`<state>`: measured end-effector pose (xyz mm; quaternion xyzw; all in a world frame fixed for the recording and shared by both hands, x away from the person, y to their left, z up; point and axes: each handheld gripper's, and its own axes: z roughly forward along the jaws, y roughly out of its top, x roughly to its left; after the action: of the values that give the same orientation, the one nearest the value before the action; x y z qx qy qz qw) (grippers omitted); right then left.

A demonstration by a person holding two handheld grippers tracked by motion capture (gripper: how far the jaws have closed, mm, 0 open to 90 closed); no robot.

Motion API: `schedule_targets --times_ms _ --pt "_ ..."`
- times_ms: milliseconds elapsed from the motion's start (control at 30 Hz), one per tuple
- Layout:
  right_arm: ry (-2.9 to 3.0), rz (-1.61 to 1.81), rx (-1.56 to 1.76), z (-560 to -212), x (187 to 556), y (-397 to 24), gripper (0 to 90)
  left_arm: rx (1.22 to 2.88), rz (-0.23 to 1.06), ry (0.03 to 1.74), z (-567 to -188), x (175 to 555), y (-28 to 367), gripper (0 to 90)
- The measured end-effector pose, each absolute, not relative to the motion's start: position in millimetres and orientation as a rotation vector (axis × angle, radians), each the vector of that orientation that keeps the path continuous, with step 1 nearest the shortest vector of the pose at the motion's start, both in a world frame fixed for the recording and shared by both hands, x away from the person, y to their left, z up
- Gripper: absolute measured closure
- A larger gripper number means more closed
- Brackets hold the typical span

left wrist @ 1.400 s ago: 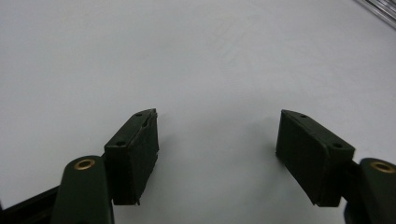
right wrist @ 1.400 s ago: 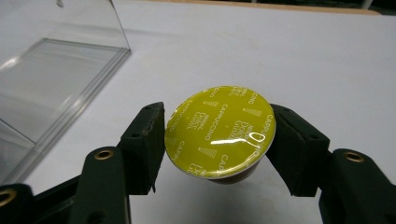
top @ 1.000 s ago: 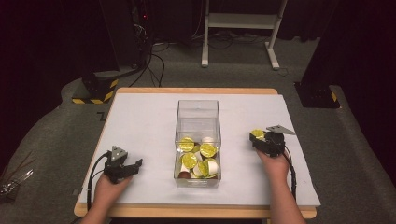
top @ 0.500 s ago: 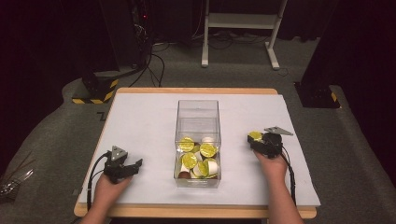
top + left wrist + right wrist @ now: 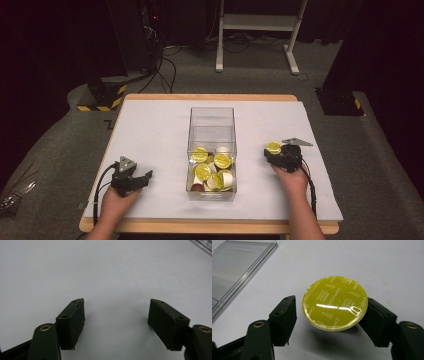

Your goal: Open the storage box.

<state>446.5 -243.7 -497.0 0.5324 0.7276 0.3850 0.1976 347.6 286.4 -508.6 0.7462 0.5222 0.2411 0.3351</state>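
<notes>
A yellow-lidded coffee capsule (image 5: pixel 335 302) stands on the white table top between the jaws of my right gripper (image 5: pixel 329 315). Those jaws have just been opening. The left pad stands clear of the capsule with a gap, and the right pad is at its rim. From above, this capsule (image 5: pixel 273 147) sits at the tip of the right gripper (image 5: pixel 272 152), right of the clear box (image 5: pixel 212 125). My left gripper (image 5: pixel 116 315) is open over bare table with nothing between its jaws. In the high view the left gripper (image 5: pixel 145 176) rests at the near left.
The clear plastic box stands mid-table, its near half holding several yellow-lidded capsules (image 5: pixel 212 167). A corner of the box (image 5: pixel 242 262) shows at the upper left of the right gripper view. Cables, a stand's feet and dark floor lie beyond the table's far edge (image 5: pixel 210 97).
</notes>
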Motion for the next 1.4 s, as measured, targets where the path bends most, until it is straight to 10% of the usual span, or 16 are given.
schedule_targets --times_ms 1400 --pt "2.038 1.204 1.243 -459 399 -209 29.7 1.952 0.64 1.36 -508 348 286 29.7"
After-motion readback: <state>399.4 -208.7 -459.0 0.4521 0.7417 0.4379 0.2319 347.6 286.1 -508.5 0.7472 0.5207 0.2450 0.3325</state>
